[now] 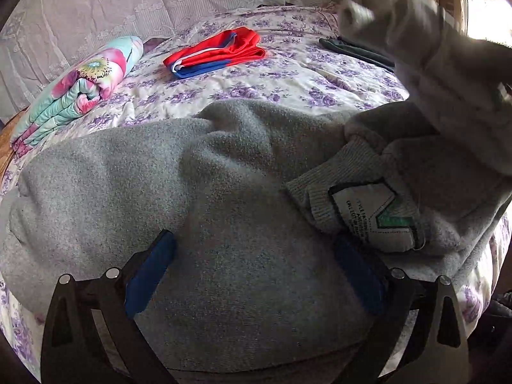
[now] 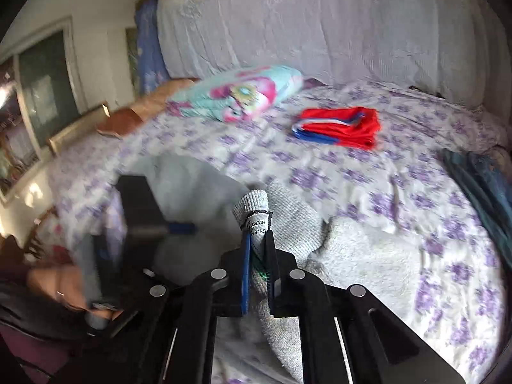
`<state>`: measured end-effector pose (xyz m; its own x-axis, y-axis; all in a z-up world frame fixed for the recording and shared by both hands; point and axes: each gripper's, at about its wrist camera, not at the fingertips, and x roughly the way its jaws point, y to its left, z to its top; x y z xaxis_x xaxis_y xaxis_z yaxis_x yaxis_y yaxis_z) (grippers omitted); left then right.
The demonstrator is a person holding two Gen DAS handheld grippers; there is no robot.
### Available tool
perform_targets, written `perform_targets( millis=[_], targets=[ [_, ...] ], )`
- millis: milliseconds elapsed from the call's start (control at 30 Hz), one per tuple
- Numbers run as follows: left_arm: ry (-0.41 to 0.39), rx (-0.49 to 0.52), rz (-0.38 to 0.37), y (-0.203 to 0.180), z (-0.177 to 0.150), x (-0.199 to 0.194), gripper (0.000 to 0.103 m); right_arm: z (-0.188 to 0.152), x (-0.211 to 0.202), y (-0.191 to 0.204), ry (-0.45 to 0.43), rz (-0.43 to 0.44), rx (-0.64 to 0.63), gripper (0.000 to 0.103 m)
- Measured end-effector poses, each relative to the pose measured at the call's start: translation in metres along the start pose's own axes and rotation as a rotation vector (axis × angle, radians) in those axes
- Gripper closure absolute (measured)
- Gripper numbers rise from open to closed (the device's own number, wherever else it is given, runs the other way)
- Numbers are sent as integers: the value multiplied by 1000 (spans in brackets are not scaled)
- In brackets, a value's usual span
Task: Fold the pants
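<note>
Grey fleece pants lie spread over the near part of the bed. Their ribbed waistband with a white label is turned over at the right. My left gripper hangs open just above the grey cloth, one blue pad on each side, nothing pinched. A blurred length of the pants rises at the upper right. In the right wrist view my right gripper is shut on the ribbed waistband at the label, held up off the bed. The rest of the pants trails below.
A folded red and blue garment lies mid-bed on the purple-flowered bedspread. A rolled floral quilt sits at the left and a dark green garment at the right. A lace-covered headboard closes off the back. A hand shows low left.
</note>
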<state>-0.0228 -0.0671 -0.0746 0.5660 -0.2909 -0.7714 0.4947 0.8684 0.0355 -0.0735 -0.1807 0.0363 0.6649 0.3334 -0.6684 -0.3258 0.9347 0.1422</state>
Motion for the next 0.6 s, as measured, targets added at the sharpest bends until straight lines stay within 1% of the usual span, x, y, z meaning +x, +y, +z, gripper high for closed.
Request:
perform_targets(
  millis=[33, 100, 167, 200, 267, 300, 333, 367, 433, 467, 500, 533, 567, 600],
  targets=[
    [-1, -5, -3, 1, 0, 0, 5, 1, 6, 4, 21, 44, -3, 94],
    [0, -27, -8, 6, -1, -4, 5, -8, 35, 9, 120, 87, -9, 94],
    [-2, -52, -8, 13, -4, -11, 5, -30, 71, 10, 233, 71, -21, 94],
    [-7, -59, 0, 17, -7, -16, 5, -37, 78, 8, 243, 82, -12, 93],
    [-51, -62, 30, 24, -9, -32, 5, -43, 78, -3, 211, 137, 36, 93],
    [-84, -64, 29, 26, -8, -42, 6, -45, 76, -8, 198, 152, 51, 93],
    [-113, -67, 19, 26, -5, -50, 5, -46, 75, -9, 186, 155, 43, 93],
    [-148, -62, 2, 24, 1, -59, 6, -49, 75, -4, 172, 145, 12, 90],
    [-171, -20, -14, 14, 11, -61, 6, -53, 72, 5, 156, 121, -39, 86],
    [-159, 19, -13, 4, 16, -54, 6, -53, 69, 7, 149, 121, -50, 79],
    [-149, 34, -32, -1, 20, -47, 5, -54, 64, 7, 144, 111, -57, 80],
    [-122, 18, -77, -1, 22, -37, 5, -56, 60, 4, 149, 73, -67, 80],
    [-64, -17, -109, 3, 24, -23, 5, -58, 56, -1, 152, 64, -66, 77],
    [-14, -50, -133, 7, 25, -11, 5, -60, 46, -7, 146, 64, -52, 71]
  ],
)
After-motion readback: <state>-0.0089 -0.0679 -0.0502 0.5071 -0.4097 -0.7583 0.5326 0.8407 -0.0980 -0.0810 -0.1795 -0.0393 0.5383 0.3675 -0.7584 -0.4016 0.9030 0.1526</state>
